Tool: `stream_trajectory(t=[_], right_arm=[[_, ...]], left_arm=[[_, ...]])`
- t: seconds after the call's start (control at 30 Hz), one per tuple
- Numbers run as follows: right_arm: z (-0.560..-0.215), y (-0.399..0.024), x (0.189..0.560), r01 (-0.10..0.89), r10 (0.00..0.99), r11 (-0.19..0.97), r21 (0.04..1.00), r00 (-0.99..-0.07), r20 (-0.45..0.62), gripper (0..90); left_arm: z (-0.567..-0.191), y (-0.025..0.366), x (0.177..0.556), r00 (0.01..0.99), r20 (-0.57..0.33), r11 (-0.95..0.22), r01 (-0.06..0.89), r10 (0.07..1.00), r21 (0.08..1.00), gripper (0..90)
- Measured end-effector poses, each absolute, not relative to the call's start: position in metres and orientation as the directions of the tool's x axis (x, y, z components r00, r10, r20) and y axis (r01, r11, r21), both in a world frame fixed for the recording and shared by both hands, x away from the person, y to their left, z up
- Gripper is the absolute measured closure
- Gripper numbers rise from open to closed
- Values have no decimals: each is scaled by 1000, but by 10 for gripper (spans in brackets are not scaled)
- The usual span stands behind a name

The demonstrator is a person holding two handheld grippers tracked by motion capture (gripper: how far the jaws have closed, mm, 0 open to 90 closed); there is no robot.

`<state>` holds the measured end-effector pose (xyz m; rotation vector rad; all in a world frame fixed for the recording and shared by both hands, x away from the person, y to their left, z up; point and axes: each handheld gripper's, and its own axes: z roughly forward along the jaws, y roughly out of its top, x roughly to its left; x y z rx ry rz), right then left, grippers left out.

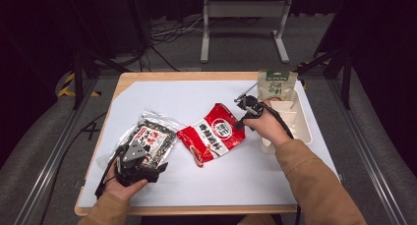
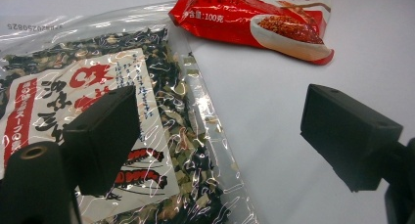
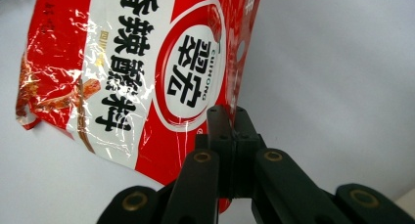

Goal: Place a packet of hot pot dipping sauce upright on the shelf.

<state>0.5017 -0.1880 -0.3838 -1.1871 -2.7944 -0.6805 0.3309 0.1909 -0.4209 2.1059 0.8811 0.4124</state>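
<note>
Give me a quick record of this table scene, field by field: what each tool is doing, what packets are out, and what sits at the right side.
right tool: jaws shut on the edge of the red and white glossy plastic seasoning packet
left tool: jaws open, over the clear plastic bag of dark dried seaweed with a red and white label, not gripping it
container: cream plastic tray at the table's right side
in tray: green and cream paper pouch, standing at the far end
surface: white sheet on a wooden table
</note>
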Motion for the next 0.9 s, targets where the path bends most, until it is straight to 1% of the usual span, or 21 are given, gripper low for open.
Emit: stream_trajectory(t=[0.13,0.2,0.33,0.5,0.77,0.9], right_arm=[[-374,-187,497,697,673,605,384,-706,221,898],[-368,-186,494,691,672,608,390,-710,209,898],[-357,-185,491,691,669,603,398,-710,221,898],[-335,-186,482,682,660,588,435,-716,228,899],[-311,-181,468,667,639,578,471,-728,247,899],[-298,-174,459,637,619,594,491,-752,227,899]], left_arm=[[-421,191,331,703,-9,-436,451,712,779,152],[-420,192,331,703,-6,-438,450,711,778,151],[-420,192,330,702,-8,-436,452,713,779,151],[-420,191,330,697,-17,-424,456,717,782,151],[-419,192,330,698,-9,-431,452,716,781,152],[-419,192,330,698,-10,-430,452,716,782,151]])
